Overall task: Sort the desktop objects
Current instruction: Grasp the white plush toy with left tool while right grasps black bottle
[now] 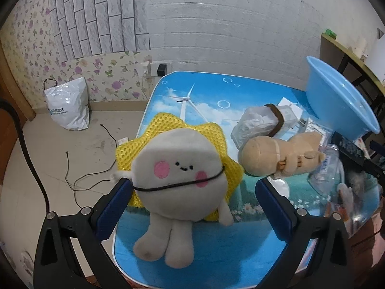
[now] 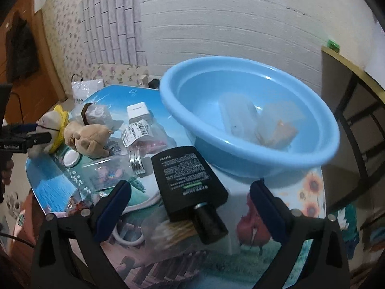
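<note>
Approach step: my right gripper (image 2: 190, 197), jaws wide and empty, straddles the black bottle (image 2: 189, 180) lying on the counter (image 2: 276, 252) beside the blue basin (image 2: 250, 159). My left gripper (image 1: 192, 192), jaws spread, brackets the white plush (image 1: 178, 180) unpressed. Next: close, lift, sort.

A soft fleece plush toy (image 1: 178, 168) with yellow mesh cloth; a glossy smooth plastic basin (image 2: 250, 118); a matt black bottle (image 2: 190, 180).

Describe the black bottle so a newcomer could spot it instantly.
Start at the big blue basin on the printed table. Just in front of its near rim lies a flat black bottle, on its side, cap toward the camera. It is the only black item, its face covered in fine white print.
</note>
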{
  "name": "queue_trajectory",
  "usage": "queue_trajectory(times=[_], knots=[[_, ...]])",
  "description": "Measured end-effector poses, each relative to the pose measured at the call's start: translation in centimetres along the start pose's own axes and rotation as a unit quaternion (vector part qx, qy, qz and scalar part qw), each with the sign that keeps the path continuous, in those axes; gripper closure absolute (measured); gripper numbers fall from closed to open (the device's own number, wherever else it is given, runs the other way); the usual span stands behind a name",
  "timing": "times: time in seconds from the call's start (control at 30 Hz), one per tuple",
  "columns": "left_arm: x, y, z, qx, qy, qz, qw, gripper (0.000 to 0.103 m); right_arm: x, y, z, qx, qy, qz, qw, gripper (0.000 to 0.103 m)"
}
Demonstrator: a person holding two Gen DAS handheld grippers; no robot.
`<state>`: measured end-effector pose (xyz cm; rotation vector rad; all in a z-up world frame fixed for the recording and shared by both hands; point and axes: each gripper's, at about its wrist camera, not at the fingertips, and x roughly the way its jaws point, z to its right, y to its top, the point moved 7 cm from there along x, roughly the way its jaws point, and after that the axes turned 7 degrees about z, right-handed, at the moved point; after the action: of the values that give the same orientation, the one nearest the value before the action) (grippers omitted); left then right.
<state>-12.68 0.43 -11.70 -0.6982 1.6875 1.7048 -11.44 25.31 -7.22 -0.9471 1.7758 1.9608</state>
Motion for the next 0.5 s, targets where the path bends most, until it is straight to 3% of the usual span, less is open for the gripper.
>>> queue_trajectory(times=[0.1, 0.23, 0.27, 0.3, 0.37, 0.43, 0.47, 0.5], knots=[[0.8, 0.1, 0.1, 0.002, 0.002, -0.009, 1.0, 0.001, 1.1, -0.3, -0.2, -0.009, 0.01, -0.015, 1.0, 0.017], [1.5, 0.3, 0.1, 0.0, 0.001, -0.01, 0.9999, 0.001, 2.1, -0.7, -0.1, -0.021, 0.011, -0.024, 0.999, 0.02], [1.5, 0.4, 0.1, -0.002, -0.001, -0.009, 1.0, 0.001, 2.2, -0.8, -0.1, -0.021, 0.011, -0.026, 0.999, 0.023], [1.5, 0.4, 0.1, -0.006, -0.005, -0.008, 0.9999, 0.001, 2.4, -0.9, 0.0, -0.019, 0.012, -0.028, 0.999, 0.033], [1.3, 0.5, 0.1, -0.023, -0.016, -0.007, 0.9996, 0.001, 2.2, -1.0, 0.1, -0.009, 0.018, -0.029, 0.999, 0.034], [1.0, 0.6, 0.0, -0.033, -0.022, -0.006, 0.9992, 0.011, 2.1, -1.1, 0.1, -0.006, 0.02, -0.029, 0.999, 0.035], [0.8, 0.5, -0.1, -0.031, -0.017, -0.005, 0.9994, 0.024, 1.9, -1.1, 0.1, -0.005, 0.021, -0.028, 0.999, 0.036], [0.7, 0.4, -0.2, -0.027, -0.014, -0.005, 0.9995, 0.028, 1.7, -1.2, 0.1, -0.004, 0.023, -0.027, 0.999, 0.037]])
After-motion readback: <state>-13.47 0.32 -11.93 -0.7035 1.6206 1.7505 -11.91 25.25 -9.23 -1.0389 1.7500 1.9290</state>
